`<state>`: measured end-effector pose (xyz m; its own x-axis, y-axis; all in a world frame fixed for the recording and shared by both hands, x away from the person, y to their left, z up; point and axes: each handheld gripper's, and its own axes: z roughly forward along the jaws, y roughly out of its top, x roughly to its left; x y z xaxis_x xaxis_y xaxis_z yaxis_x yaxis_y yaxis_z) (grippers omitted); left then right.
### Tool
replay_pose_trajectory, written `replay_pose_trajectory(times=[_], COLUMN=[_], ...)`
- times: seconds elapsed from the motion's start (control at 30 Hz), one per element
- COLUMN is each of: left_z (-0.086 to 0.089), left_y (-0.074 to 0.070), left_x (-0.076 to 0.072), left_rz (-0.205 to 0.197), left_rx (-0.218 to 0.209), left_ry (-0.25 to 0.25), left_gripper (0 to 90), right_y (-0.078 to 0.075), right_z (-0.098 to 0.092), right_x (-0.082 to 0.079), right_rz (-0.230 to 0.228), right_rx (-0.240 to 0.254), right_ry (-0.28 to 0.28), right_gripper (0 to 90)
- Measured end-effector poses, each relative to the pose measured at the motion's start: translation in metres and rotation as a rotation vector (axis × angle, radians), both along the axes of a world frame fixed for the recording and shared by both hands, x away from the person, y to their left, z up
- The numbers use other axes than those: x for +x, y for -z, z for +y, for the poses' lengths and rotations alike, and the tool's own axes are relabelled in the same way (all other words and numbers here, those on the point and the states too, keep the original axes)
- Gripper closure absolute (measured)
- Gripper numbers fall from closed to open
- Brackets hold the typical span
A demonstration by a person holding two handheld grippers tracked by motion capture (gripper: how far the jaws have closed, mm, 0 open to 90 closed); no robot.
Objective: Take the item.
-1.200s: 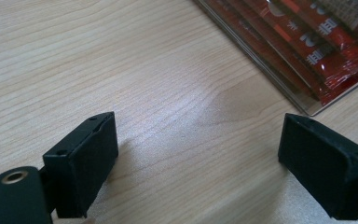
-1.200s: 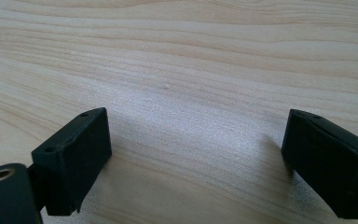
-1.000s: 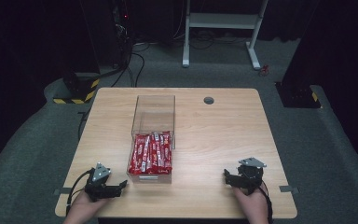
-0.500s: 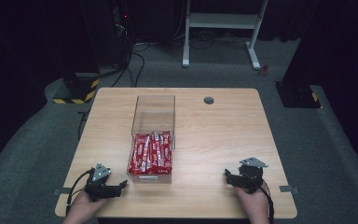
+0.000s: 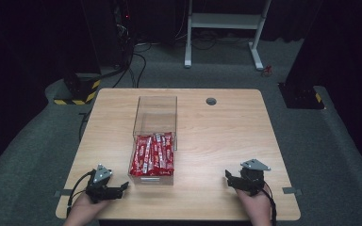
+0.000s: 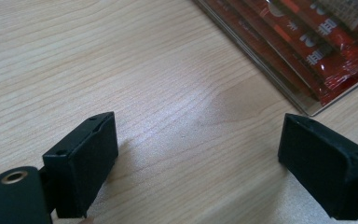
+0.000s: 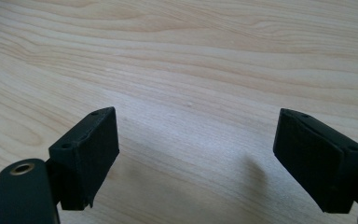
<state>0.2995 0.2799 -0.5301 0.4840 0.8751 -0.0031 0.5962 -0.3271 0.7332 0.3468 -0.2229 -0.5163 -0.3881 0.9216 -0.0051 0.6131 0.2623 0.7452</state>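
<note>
A clear plastic box (image 5: 154,117) stands lengthwise on the wooden table (image 5: 226,136). Its near half holds several red snack packets (image 5: 153,153). My left gripper (image 5: 122,187) lies at the table's front left, pointing toward the box. Its jaws are open over bare wood (image 6: 198,135), and the box's near corner with the packets (image 6: 317,42) shows at the upper right of the left gripper view. My right gripper (image 5: 228,177) rests at the front right. It is open (image 7: 196,135), its jaws have just been closing slightly, and nothing is between them.
A small round grommet (image 5: 211,101) sits in the table's far side. Beyond the table stand a white desk frame (image 5: 226,23) and a yellow-and-black striped base (image 5: 78,92) on grey carpet.
</note>
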Motion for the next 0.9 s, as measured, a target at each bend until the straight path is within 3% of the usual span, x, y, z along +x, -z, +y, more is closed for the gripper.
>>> replay_pose_trajectory(times=[0.4,0.9], left_z=[0.0,0.0], left_y=[0.0,0.0], left_x=[0.0,0.0], left_rz=[0.0,0.0], left_rx=[0.001,0.0], left_ry=[0.0,0.0], left_gripper=[12.1,12.1], right_y=[0.0,0.004], right_z=[0.008,0.027], right_x=[-0.004,-0.009], right_rz=[-0.021,-0.004], right_rx=[0.01,0.038], right_ry=[-0.039,-0.099], right_gripper=[14.7,15.9])
